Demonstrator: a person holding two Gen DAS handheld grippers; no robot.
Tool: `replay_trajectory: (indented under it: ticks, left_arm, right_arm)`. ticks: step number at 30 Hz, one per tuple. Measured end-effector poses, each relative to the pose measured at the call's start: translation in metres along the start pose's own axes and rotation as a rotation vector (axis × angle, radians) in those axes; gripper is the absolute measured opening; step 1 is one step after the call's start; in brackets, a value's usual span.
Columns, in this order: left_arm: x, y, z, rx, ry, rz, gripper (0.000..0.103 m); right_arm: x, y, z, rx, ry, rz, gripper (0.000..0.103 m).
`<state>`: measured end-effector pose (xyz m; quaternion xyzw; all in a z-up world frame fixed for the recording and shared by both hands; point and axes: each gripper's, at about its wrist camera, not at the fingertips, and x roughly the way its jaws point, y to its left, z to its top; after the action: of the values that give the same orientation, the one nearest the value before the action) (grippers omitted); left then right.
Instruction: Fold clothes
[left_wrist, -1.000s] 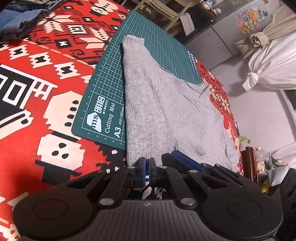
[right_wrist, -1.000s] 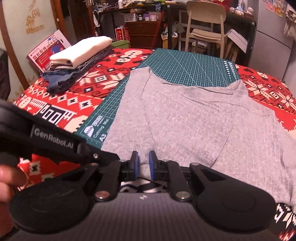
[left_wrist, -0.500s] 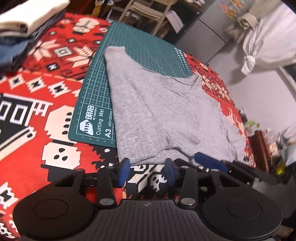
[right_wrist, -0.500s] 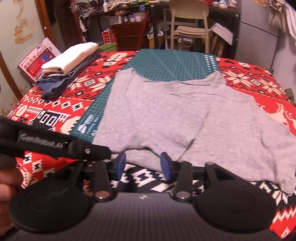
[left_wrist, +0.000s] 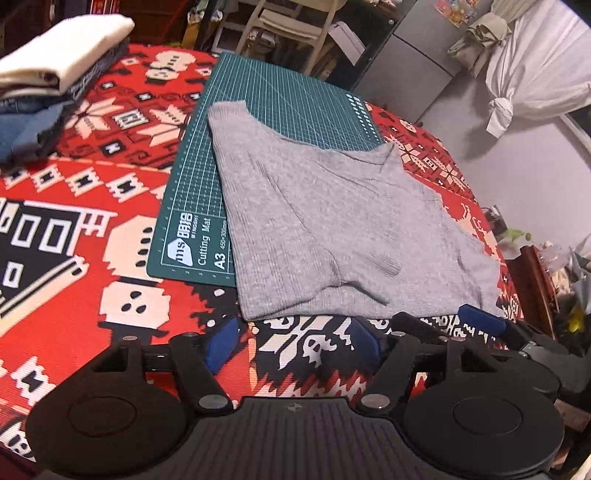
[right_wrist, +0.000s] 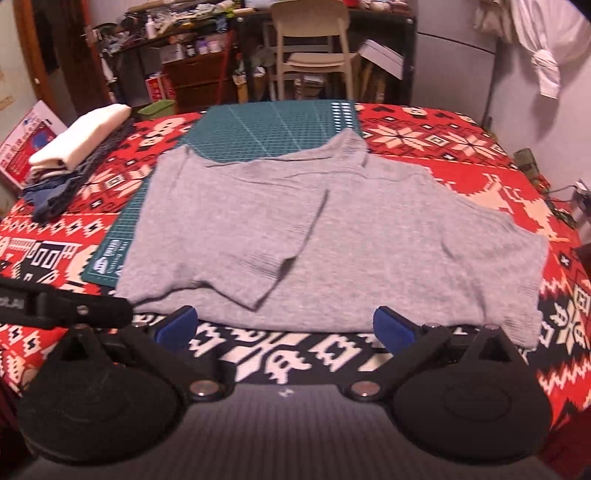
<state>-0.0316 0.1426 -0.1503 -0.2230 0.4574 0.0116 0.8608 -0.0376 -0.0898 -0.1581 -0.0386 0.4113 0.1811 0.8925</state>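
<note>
While both grippers sit at the near edge of the bed, neither holds cloth: the left gripper (left_wrist: 293, 341) has its jaws opening with only patterned blanket (left_wrist: 74, 229) between them, and the right gripper (right_wrist: 284, 328) has its jaws opening to a wide spread, likewise with nothing between the blue pads (right_wrist: 393, 330). Just beyond both sets of fingertips lies the grey top (right_wrist: 314, 240), spread flat, its near hem touching the blanket and its far part resting on the green cutting mat (left_wrist: 280, 99). One sleeve (right_wrist: 284, 243) is already laid inward across the body; the other side still extends outward toward the bed's right edge. Judged from this layout, the step in hand is a release after a sleeve fold, with the opposite side next. To do it well, the jaws should clear the hem fully before lifting away, so the knit is not dragged; the next pinch should take the outer edge at two well-separated points, and the fold line should run parallel to the first so the body ends up as an even rectangle. Ribbed knit is likely to stretch and creep, so slow, low carrying suits it. Farther back, at the left, a stack of folded clothes (left_wrist: 55, 74) marks where finished pieces go; a chair (right_wrist: 314, 40) stands beyond the bed.
</note>
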Motion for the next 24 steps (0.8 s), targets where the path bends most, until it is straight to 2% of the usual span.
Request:
replay_trajectory:
  ticks: [3,7,15,20,24]
  left_arm:
    - [-0.002,-0.003,0.000,0.017,-0.001,0.013,0.071]
    - [0.001,-0.017,-0.004,0.104,0.017,0.088,0.077]
    - [0.003,-0.032,-0.010,0.199,0.051,0.085,0.087]
    - [0.002,-0.040,-0.013,0.250,0.054,0.108,0.088]
    - [0.002,-0.045,-0.017,0.280,0.055,0.122,0.088]
  right_arm:
    - [-0.002,-0.003,0.000,0.005,0.001,-0.009,0.102]
    - [-0.007,-0.002,-0.001,0.011,-0.014,-0.024,0.102]
    - [-0.010,-0.005,-0.001,0.062,-0.010,-0.076,0.102]
    - [-0.015,-0.013,-0.002,0.113,-0.018,-0.056,0.102]
    - [-0.017,-0.017,-0.001,0.132,-0.014,-0.076,0.102]
